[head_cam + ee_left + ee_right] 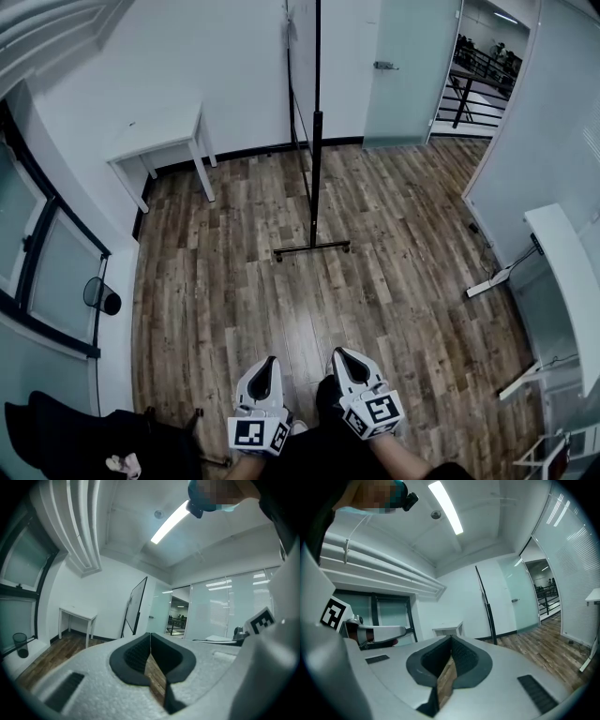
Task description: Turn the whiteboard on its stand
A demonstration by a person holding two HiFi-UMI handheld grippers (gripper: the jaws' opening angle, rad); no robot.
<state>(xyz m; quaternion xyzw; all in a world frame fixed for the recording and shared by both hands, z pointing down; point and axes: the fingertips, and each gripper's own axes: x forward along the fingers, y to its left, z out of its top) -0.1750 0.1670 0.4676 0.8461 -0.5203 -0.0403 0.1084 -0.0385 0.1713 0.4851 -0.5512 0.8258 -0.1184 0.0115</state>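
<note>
The main risk is in how the whiteboard [302, 56] gets taken hold of. It is a tall, thin panel carried on a slim black stand [316, 169] with a narrow cross foot [312, 249] on the wooden floor [394, 281]. A push high on the panel, or on one edge only, could tip the whole frame or make it skate sideways rather than pivot. The foot may sit on small wheels, though at this range that is hard to tell; if so, it would roll as easily as it turns. A wide swing could also carry a panel edge towards the small white surface [159, 141] to the left of the stand, or the glass door [412, 66] to its right.

Both pairs of fingers are pressed together with nothing in them, so neither can clamp the frame as it is. The fingers would have to part first, or the turn be done by pushing.

The left gripper [269, 366] and right gripper [343, 356] sit side by side on the near side of the stand, well apart from it, with bare floor between. Both point roughly towards it. In the head view the whiteboard is edge-on, directly ahead. It lies left of centre beyond the left gripper's [150, 639] tips and right of centre beyond the right gripper's [450, 641].
</note>
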